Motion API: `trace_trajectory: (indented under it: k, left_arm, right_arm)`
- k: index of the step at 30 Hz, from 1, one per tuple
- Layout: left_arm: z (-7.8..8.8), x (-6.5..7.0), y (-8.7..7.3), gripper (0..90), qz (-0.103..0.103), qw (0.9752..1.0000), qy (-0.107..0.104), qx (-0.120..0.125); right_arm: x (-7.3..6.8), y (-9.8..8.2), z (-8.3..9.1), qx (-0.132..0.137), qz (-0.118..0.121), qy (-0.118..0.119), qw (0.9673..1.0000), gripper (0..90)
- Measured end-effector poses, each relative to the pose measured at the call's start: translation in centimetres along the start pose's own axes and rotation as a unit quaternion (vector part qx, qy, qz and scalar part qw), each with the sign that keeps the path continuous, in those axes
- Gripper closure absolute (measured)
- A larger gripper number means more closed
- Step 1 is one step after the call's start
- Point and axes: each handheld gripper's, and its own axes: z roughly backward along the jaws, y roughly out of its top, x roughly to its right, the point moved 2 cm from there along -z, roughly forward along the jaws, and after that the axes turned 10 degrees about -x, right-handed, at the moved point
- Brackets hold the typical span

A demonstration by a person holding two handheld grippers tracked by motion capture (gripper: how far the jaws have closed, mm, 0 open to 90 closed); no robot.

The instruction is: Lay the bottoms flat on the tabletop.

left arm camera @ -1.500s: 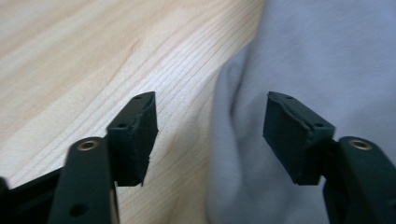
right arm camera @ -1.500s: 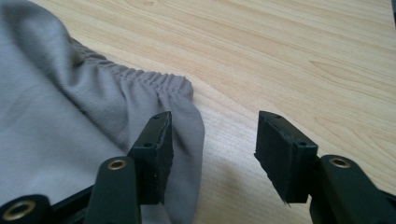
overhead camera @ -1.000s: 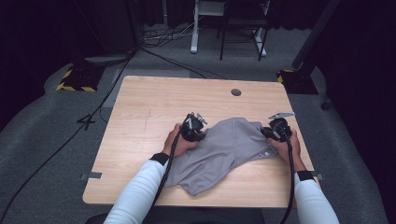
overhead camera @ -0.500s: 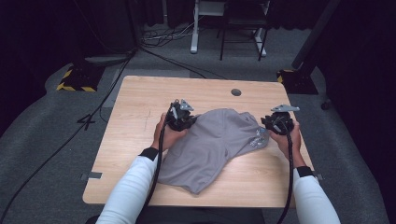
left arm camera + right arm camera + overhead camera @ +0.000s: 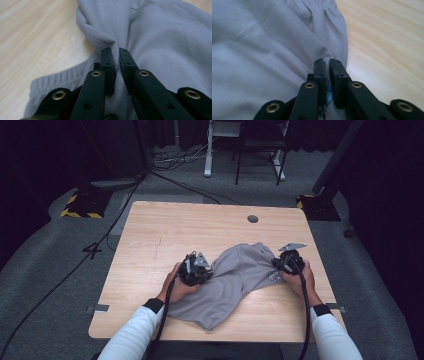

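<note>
At the lower middle of the high view a grey garment (image 5: 235, 280) lies crumpled on the wooden table (image 5: 165, 227). The left gripper (image 5: 196, 270), left of centre, pinches a bunched fold of its left edge. The right gripper (image 5: 286, 264), at right, having just been closing, clamps the cloth's right edge near the elastic hem

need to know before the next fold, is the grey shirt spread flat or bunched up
Bunched up. The grey shirt lies rumpled on the table, fabric gathered into folds where the left gripper and right gripper pinch it.
</note>
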Motion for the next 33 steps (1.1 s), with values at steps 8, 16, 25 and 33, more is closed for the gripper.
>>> trace_trajectory:
  k: [8,16,25,33]
  left_arm:
    - [1.4,2.7,-2.9,73.1,-0.010,0.9992,-0.021,-0.034]
    - [3.5,-1.2,-1.7,42.4,0.067,0.9970,0.022,0.031]
    - [-0.1,-2.3,1.2,35.5,0.077,0.9968,-0.021,-0.005]
    - [-2.5,-0.7,1.8,32.8,0.060,0.9969,-0.012,-0.049]
  right_arm:
    - [-1.8,-3.2,2.8,-0.037,0.031,0.058,0.9972,79.5]
    - [-0.8,-0.9,4.2,0.011,-0.004,0.018,0.9998,52.3]
    - [0.2,2.8,0.3,0.005,-0.026,0.004,0.9996,43.4]
    - [-0.3,2.2,-1.4,-0.027,-0.007,0.040,0.9988,40.6]
